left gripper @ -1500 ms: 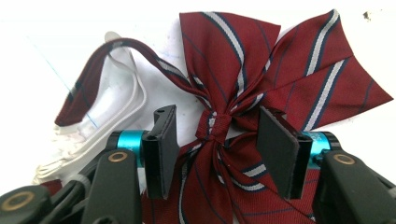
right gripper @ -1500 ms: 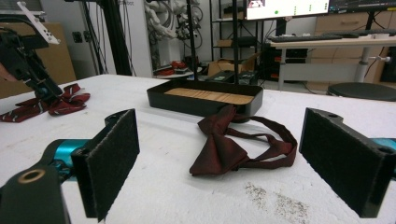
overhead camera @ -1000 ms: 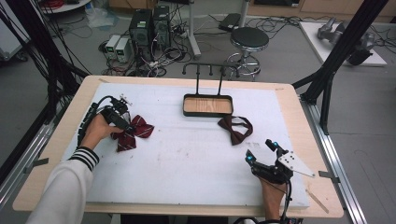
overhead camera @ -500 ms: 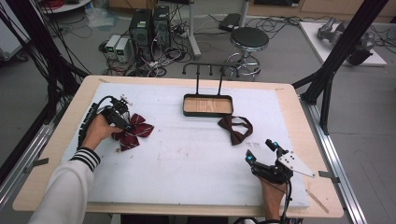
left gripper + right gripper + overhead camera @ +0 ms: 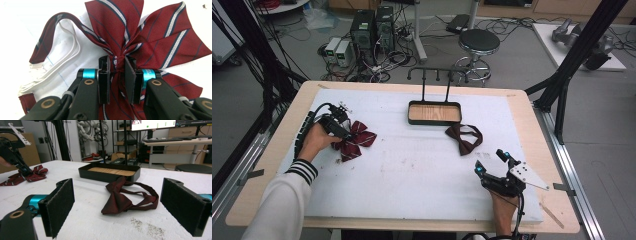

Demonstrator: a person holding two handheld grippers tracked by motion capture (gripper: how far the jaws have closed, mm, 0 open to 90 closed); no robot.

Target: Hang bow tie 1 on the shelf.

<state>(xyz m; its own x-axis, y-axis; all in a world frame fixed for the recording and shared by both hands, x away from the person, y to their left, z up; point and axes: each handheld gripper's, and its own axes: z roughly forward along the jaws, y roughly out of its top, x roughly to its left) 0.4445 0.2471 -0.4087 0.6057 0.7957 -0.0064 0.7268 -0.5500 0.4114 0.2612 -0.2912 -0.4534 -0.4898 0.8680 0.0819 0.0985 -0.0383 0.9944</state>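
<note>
The striped bow tie (image 5: 355,141) lies to the left of the black tray with its wooden floor (image 5: 434,106), well apart from it, on the white mat (image 5: 412,180). It is gripped by the left gripper (image 5: 343,136) at its knot: in the left gripper view the two jaws are seen clamped on the narrow centre band (image 5: 117,63), with the wings fanning out beyond the pads and the white elastic neck strap (image 5: 62,62) looped off to one side. The jaws have just been closing, and the knot is pinched between them. The tie's long axis, wing to wing, is set slantwise to the tray's long side, and the gripper comes in across that axis, low and nearly flat to the mat. The left hand (image 5: 314,142) is held close to the mat, the striped cuff trailing back toward the near edge.

The tray therefore lies to the right of and beyond the held tie, and a carry in that direction is judged to be what the grip is made for.

A plain dark red bow tie (image 5: 464,137) rests just in front of the tray's right corner, its strap curled beside it. The right gripper (image 5: 492,167) is held nearer the table's front edge than that tie, apart from it, jaws spread wide and empty, pointed at it and the tray; it is plainly the nearer tool for that tie.
</note>
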